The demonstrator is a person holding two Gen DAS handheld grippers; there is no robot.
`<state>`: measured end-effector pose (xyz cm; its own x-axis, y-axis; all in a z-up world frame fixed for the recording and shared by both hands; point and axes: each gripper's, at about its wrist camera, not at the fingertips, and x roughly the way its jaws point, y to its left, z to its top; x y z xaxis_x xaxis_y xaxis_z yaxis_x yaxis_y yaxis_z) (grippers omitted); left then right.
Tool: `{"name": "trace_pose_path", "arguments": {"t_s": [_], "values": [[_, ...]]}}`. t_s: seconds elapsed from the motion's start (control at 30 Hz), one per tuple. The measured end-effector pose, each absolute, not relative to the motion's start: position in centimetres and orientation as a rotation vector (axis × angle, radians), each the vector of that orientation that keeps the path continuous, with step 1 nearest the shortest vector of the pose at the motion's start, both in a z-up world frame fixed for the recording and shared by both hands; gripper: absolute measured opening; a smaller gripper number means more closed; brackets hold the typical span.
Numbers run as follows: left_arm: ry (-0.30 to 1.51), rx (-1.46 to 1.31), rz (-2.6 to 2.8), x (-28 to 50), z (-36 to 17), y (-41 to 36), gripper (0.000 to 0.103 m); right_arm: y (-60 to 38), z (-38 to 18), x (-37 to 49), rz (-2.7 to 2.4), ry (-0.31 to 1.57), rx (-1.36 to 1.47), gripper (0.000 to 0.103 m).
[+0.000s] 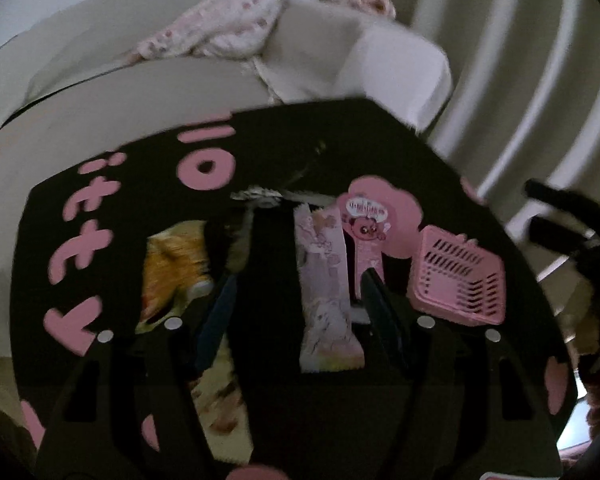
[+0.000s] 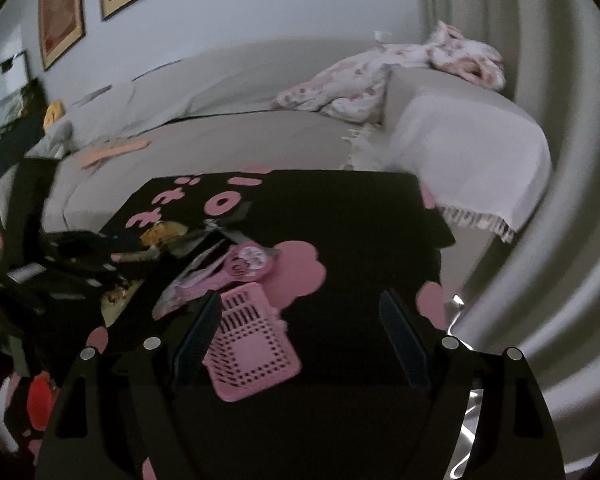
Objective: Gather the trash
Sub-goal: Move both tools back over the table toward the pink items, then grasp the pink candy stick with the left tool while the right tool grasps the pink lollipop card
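The left tool (image 1: pixel 296 300) hangs spread over the pale pink wrapper (image 1: pixel 327 292) lying flat on the black table (image 1: pixel 380 132); it looks light, crinkly and slippery, best pinched across its narrow middle. The right tool (image 2: pixel 300 340), also spread and empty, hovers by the pink basket (image 2: pixel 248 344). Beyond, the table's pink lettering (image 1: pixel 80 240) is unreadable.

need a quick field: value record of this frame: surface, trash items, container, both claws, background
surface: black table with pink lettering and shapes
trash: long pale pink wrapper, pink cartoon packet, yellow-orange wrapper, crumpled silvery scrap
container: pink slotted basket, on the table right of the wrappers
left claw: open, long wrapper between its fingers, pads not pressing
right claw: open, empty, over the basket
background: pale sofa, floral cloth, curtain
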<state>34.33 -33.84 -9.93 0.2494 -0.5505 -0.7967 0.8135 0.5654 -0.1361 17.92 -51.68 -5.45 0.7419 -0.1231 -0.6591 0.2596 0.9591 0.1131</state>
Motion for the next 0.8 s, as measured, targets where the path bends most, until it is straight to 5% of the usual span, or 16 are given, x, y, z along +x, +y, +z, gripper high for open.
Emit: {"name": "trace_pose_path", "arguments": {"t_s": [0.07, 0.2, 0.8], "values": [[0.969, 0.384, -0.929, 34.3, -11.2, -35.0, 0.052, -52.3, -5.6, 17.7, -0.217, 0.710, 0.215, 0.077], [1.022, 0.330, -0.930, 34.3, -11.6, -34.6, 0.015, -52.7, -5.7, 18.1, -0.220, 0.713, 0.212, 0.077], [0.880, 0.023, -0.577, 32.4, -6.9, -15.9, 0.014, -47.5, -9.4, 30.1, -0.189, 0.904, 0.147, 0.077]]}}
